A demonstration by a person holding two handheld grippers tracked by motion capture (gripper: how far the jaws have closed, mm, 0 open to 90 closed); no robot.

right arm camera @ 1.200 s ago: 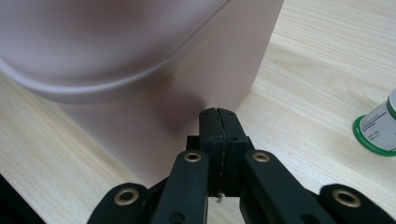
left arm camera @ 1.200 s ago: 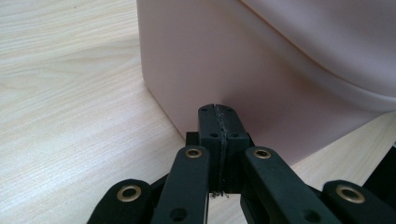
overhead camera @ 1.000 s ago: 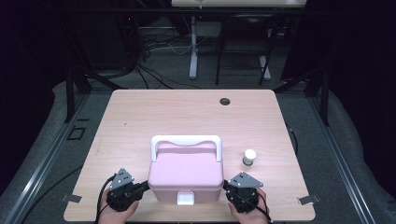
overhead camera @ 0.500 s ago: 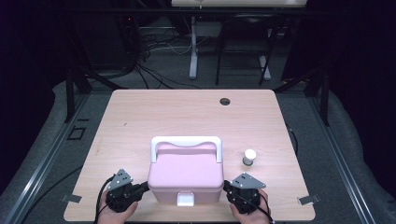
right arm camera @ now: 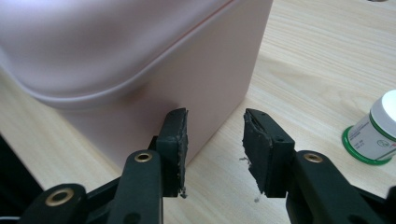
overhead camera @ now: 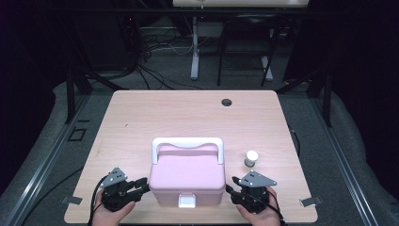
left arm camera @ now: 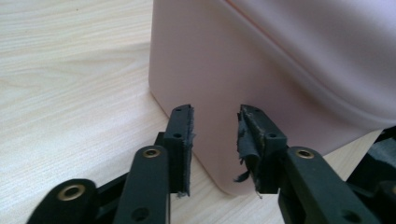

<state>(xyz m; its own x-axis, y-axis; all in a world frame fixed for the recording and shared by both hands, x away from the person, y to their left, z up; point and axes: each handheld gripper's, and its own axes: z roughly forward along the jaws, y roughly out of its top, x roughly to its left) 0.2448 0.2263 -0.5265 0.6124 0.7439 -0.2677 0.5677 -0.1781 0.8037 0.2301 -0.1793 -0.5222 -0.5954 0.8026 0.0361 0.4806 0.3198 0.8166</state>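
Note:
A pink lidded box (overhead camera: 187, 176) with a white handle (overhead camera: 187, 142) and a white front latch (overhead camera: 187, 201) sits near the table's front edge. My left gripper (overhead camera: 141, 184) is at the box's left side, jaws open, tips almost against the pink wall (left arm camera: 219, 79); nothing sits between them (left arm camera: 215, 140). At the box's right side my right gripper (overhead camera: 231, 190) is open too, its tips (right arm camera: 215, 144) by the box's near corner (right arm camera: 205, 93). A small white-capped jar (overhead camera: 251, 157) with a green base stands right of the box, also in the right gripper view (right arm camera: 376, 135).
The wooden table (overhead camera: 188, 117) has a round cable hole (overhead camera: 227, 102) at its far edge. Behind the table are dark floor, cables and table legs. Bare tabletop stretches beyond the box and to its left.
Both grippers have edged slightly inward toward the box's sides. The box and jar have not moved.

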